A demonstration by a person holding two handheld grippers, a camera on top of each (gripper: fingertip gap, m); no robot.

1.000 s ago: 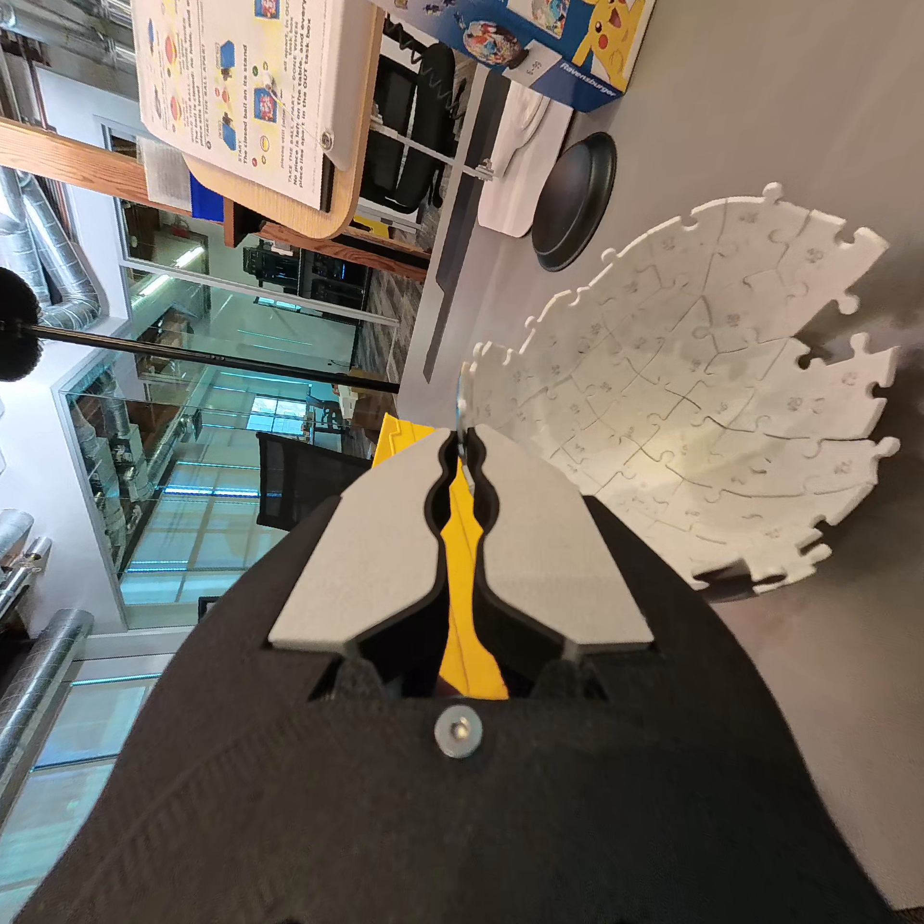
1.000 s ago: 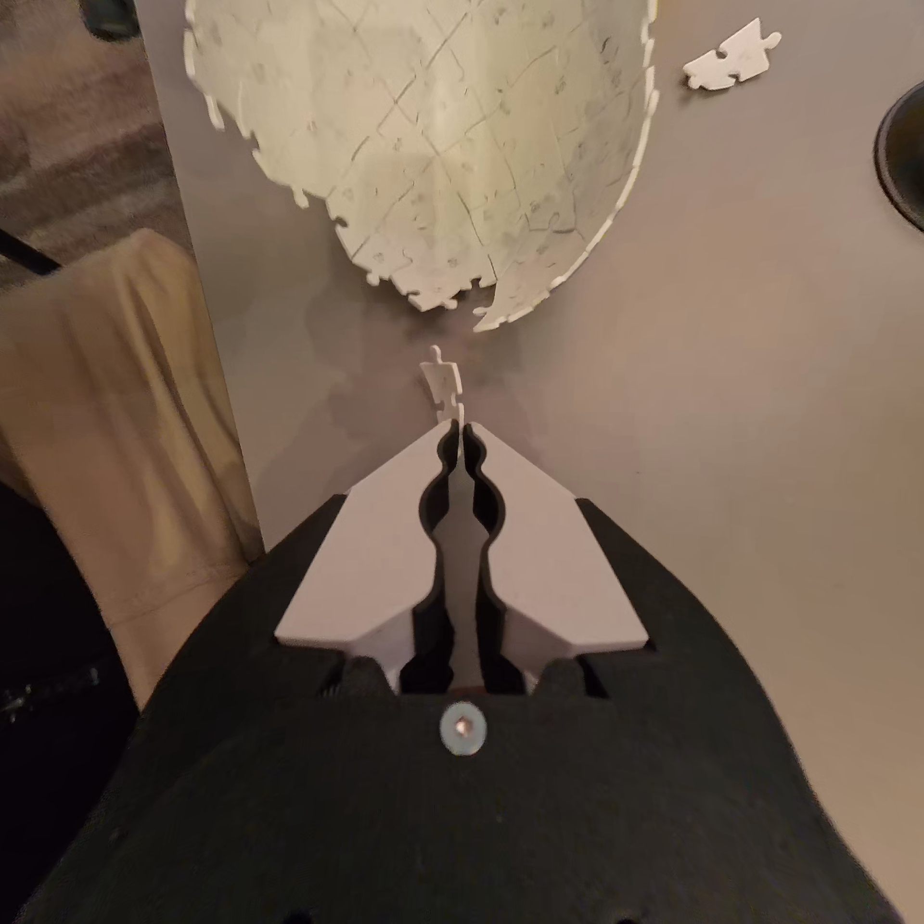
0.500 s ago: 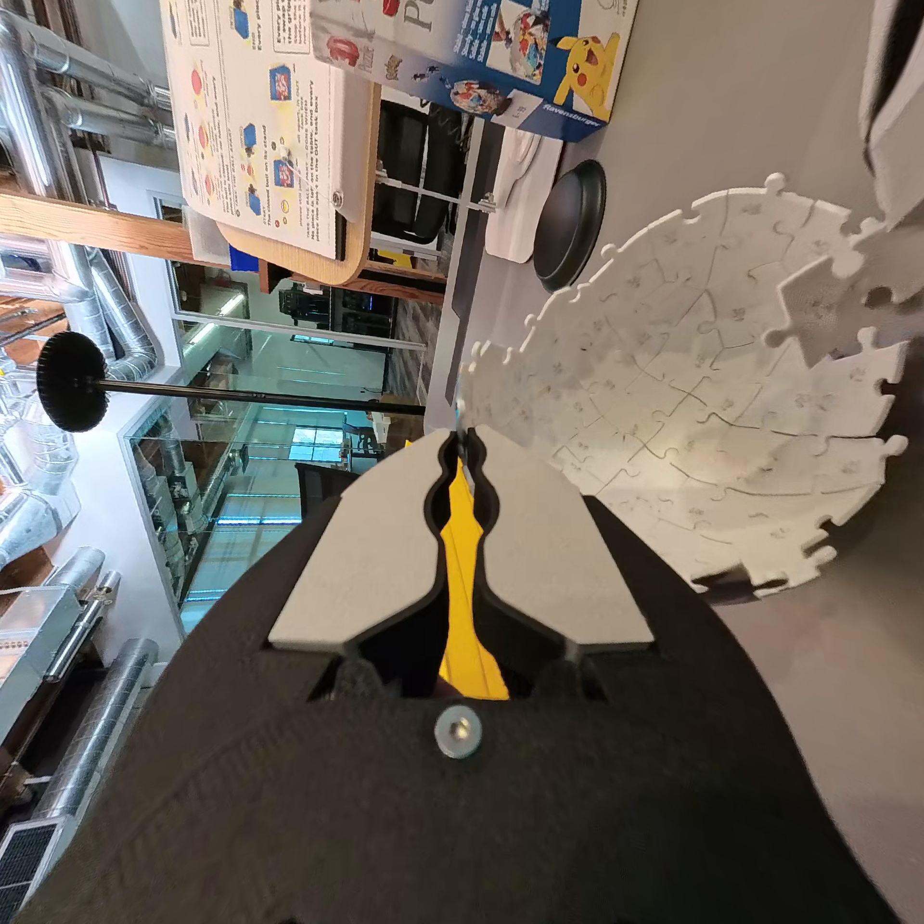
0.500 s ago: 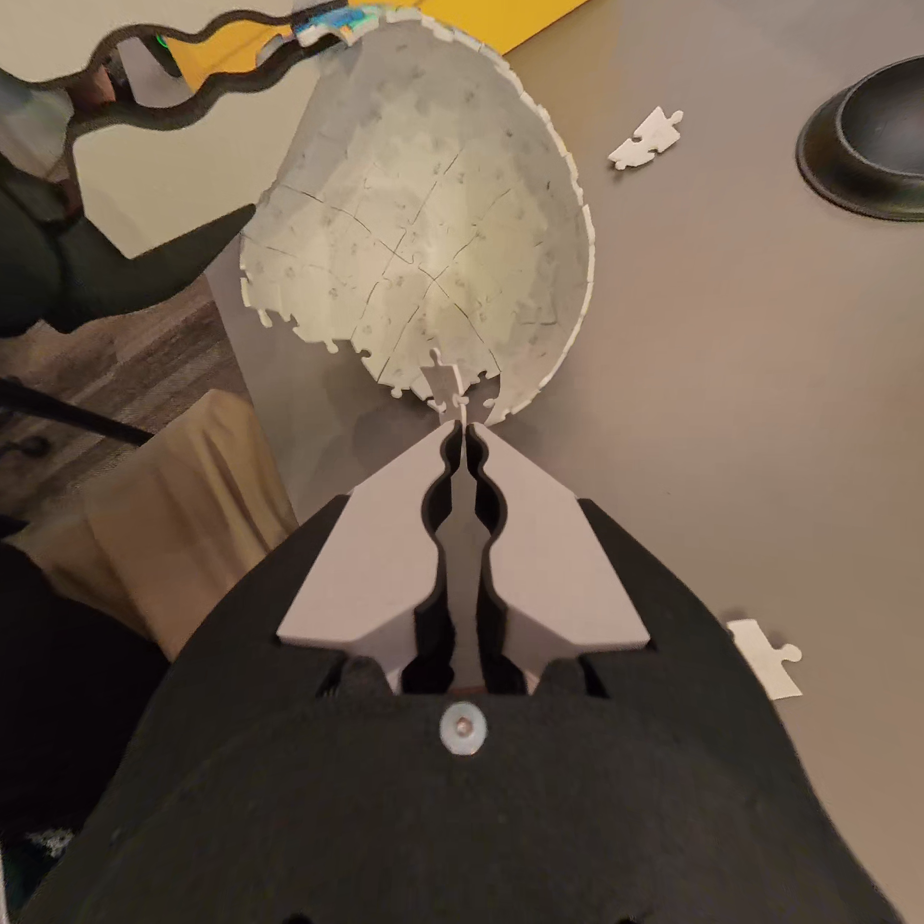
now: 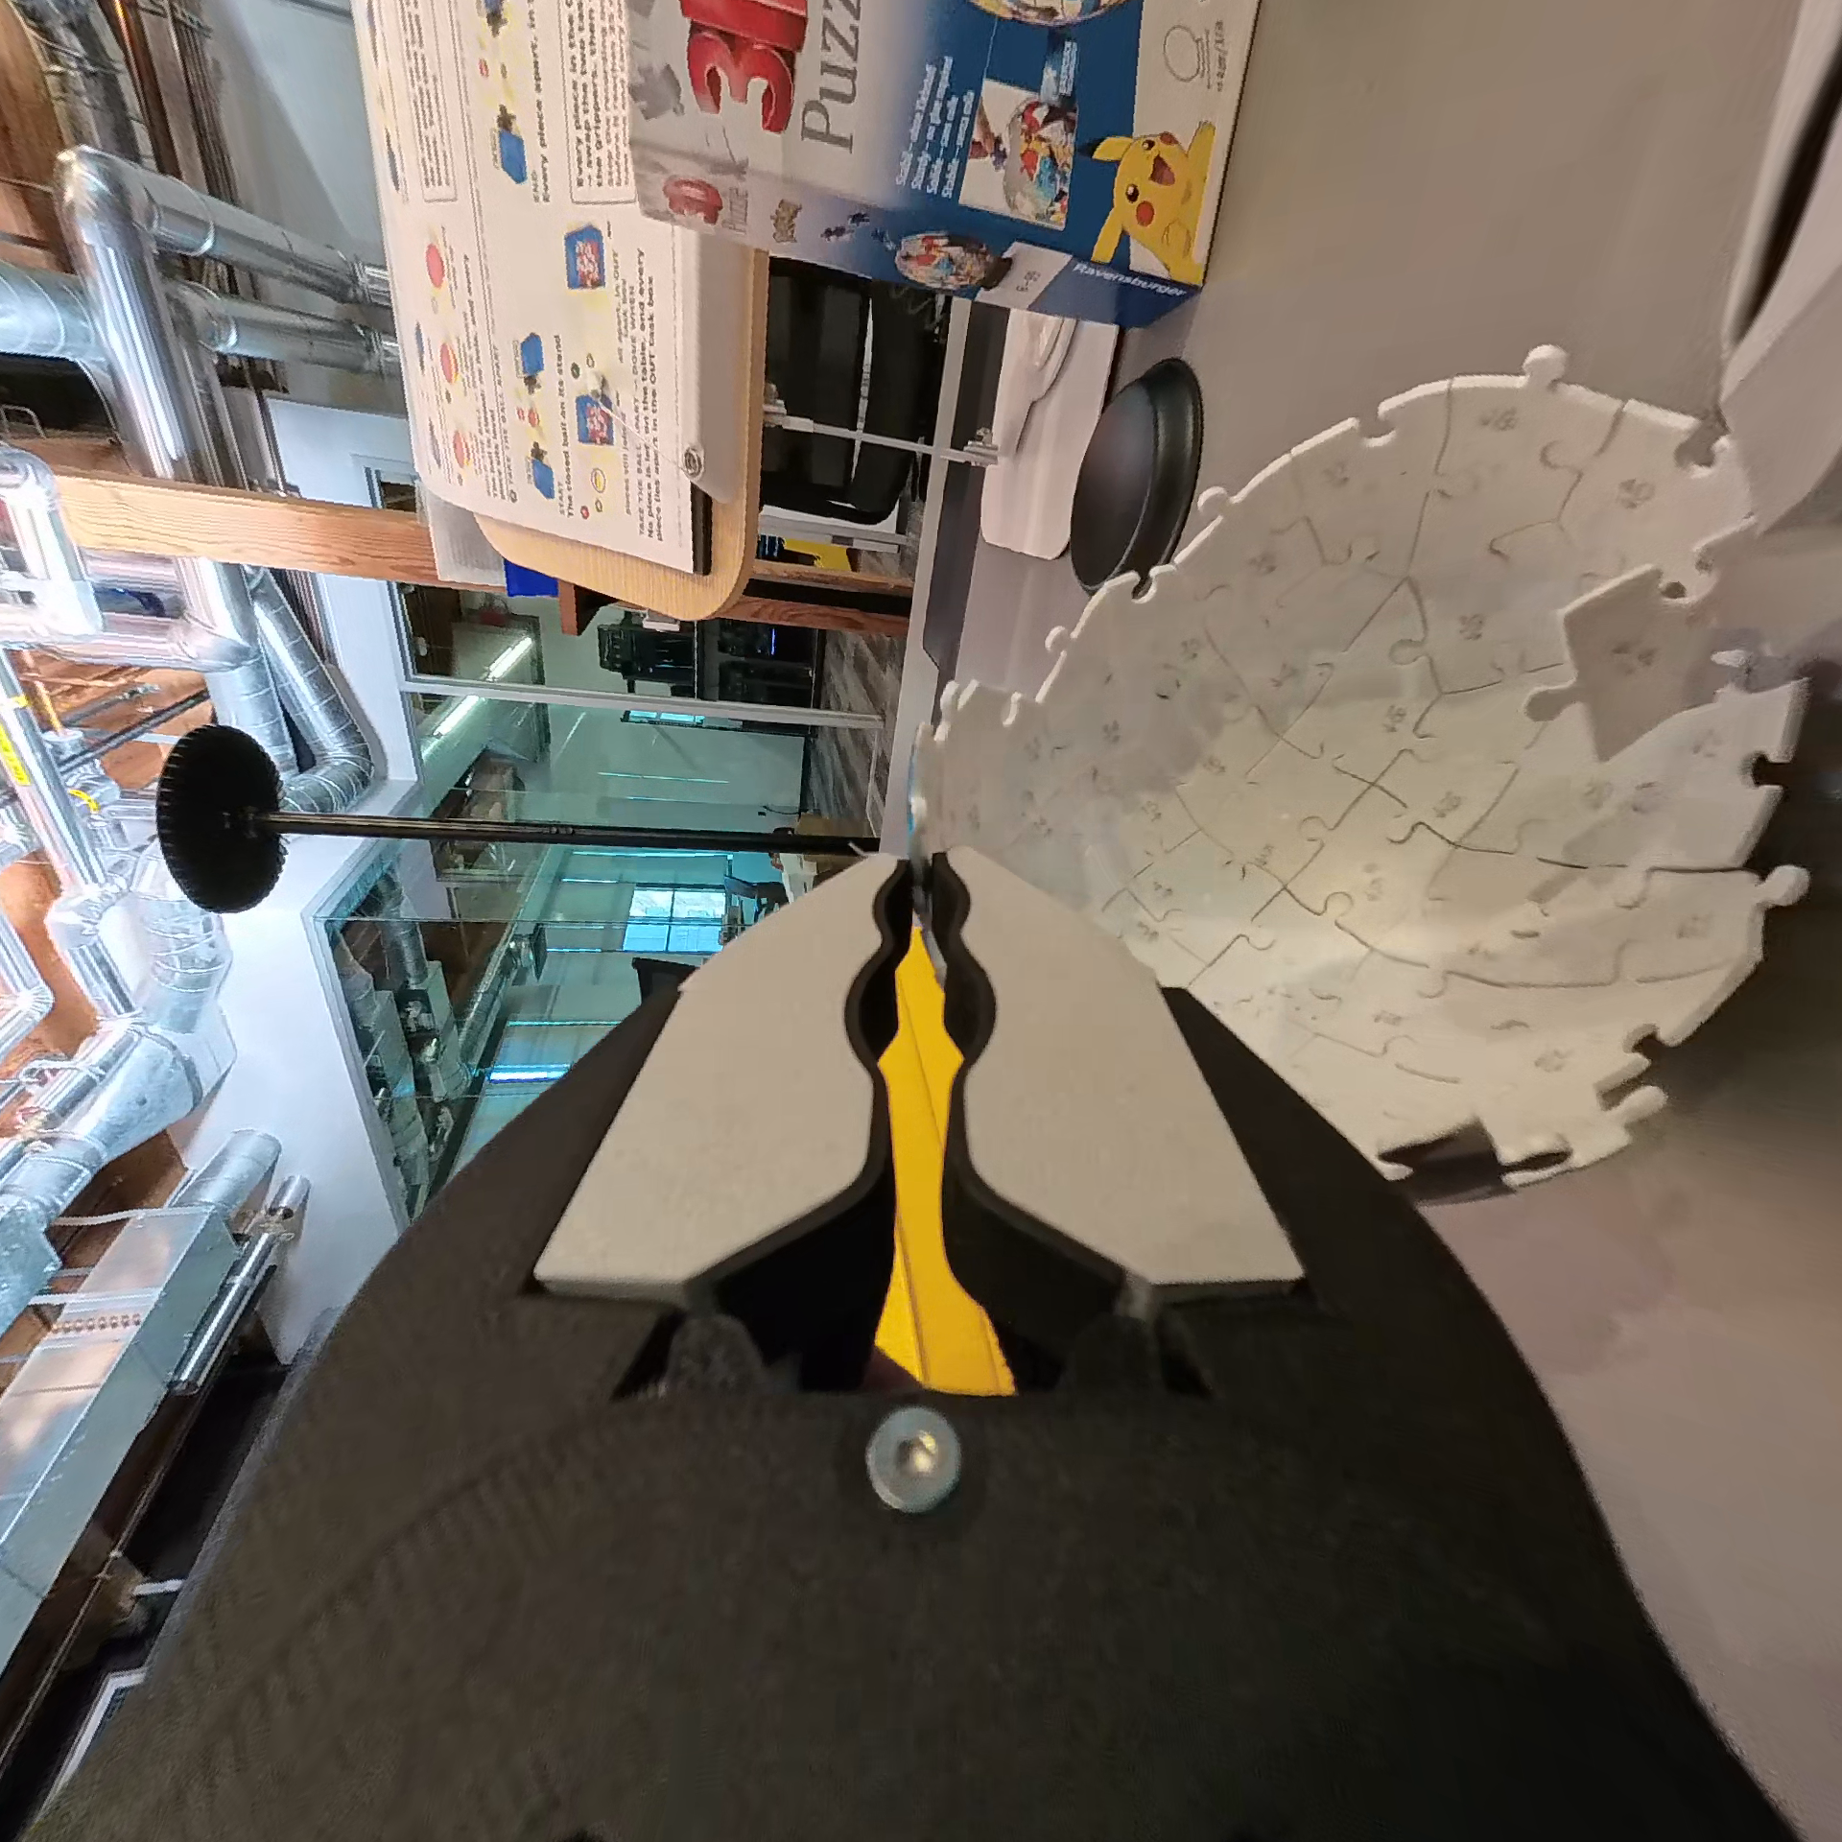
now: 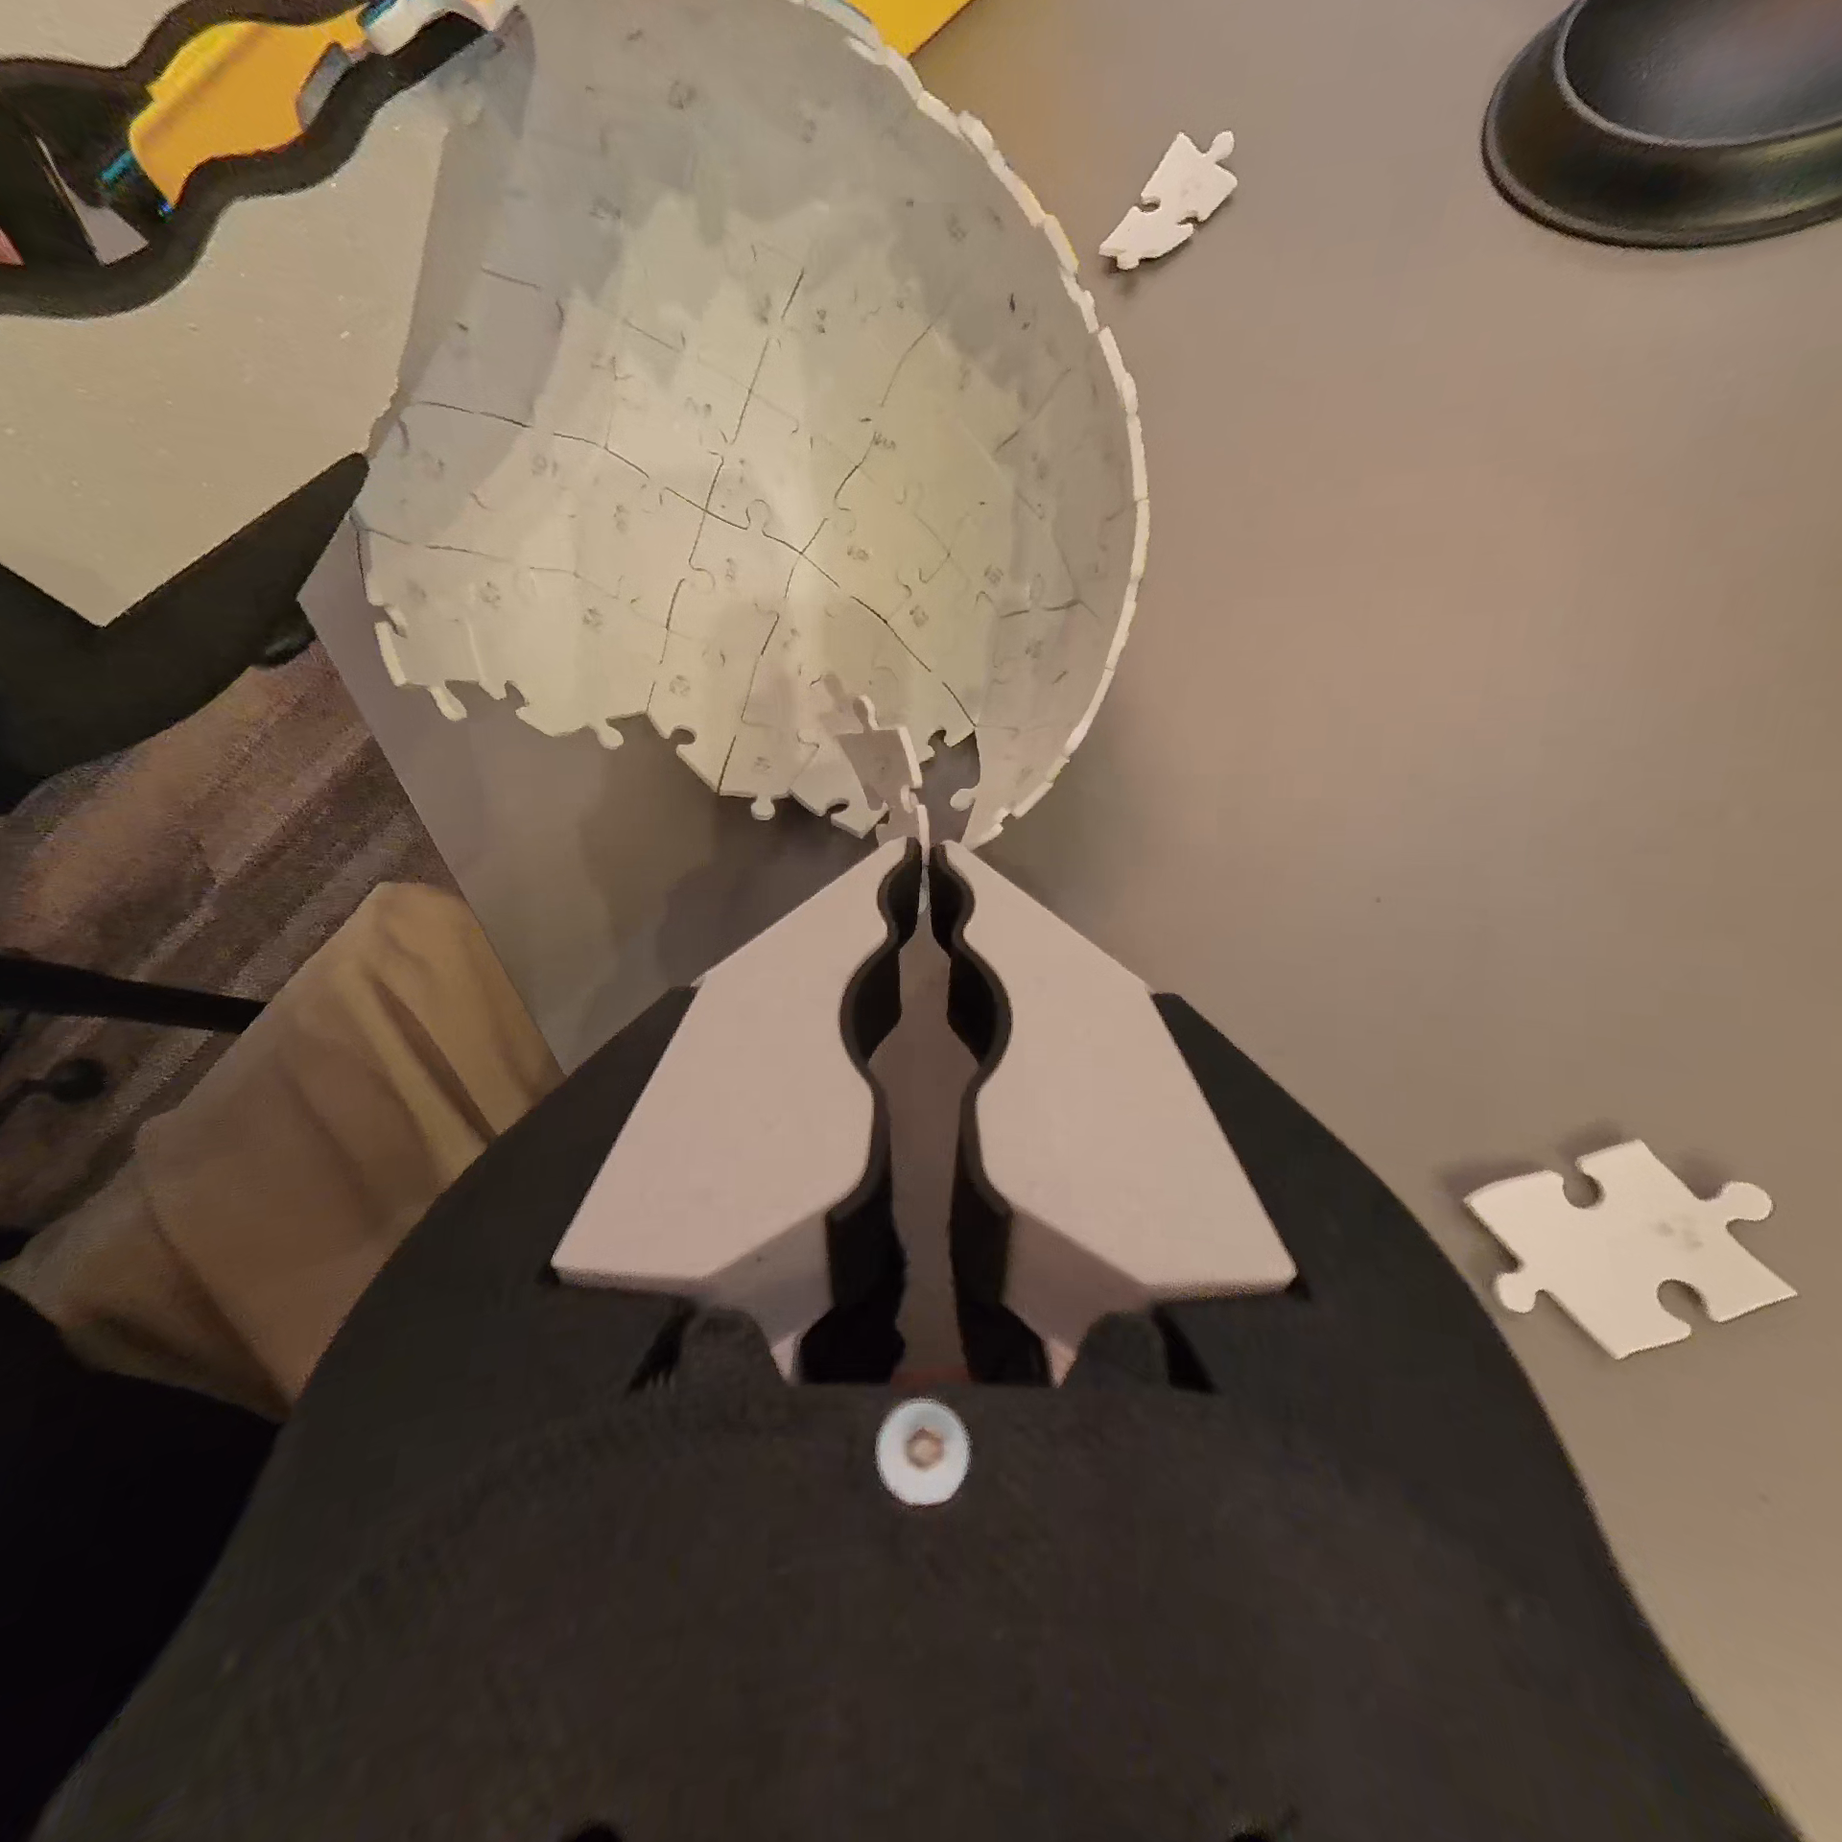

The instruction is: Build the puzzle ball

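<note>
2 loose pieces (image 6: 1630, 1261) show only beside right gripper (image 6: 927, 847).

This looks like a lab or workshop in an industrial building. Bare silver ventilation ducts (image 5: 150, 299) and pipes run along the ceiling, with timber beams (image 5: 249, 518) beside them. Glass partition walls (image 5: 478, 997) open onto further rooms with racks of equipment. A plain grey desk (image 6: 1495, 698) serves as the work surface, and a printed instruction sheet (image 5: 538, 279) is fixed to a plywood board (image 5: 618, 568) standing behind it. A black rod with a round disc (image 5: 214, 817) stands nearby.
</note>
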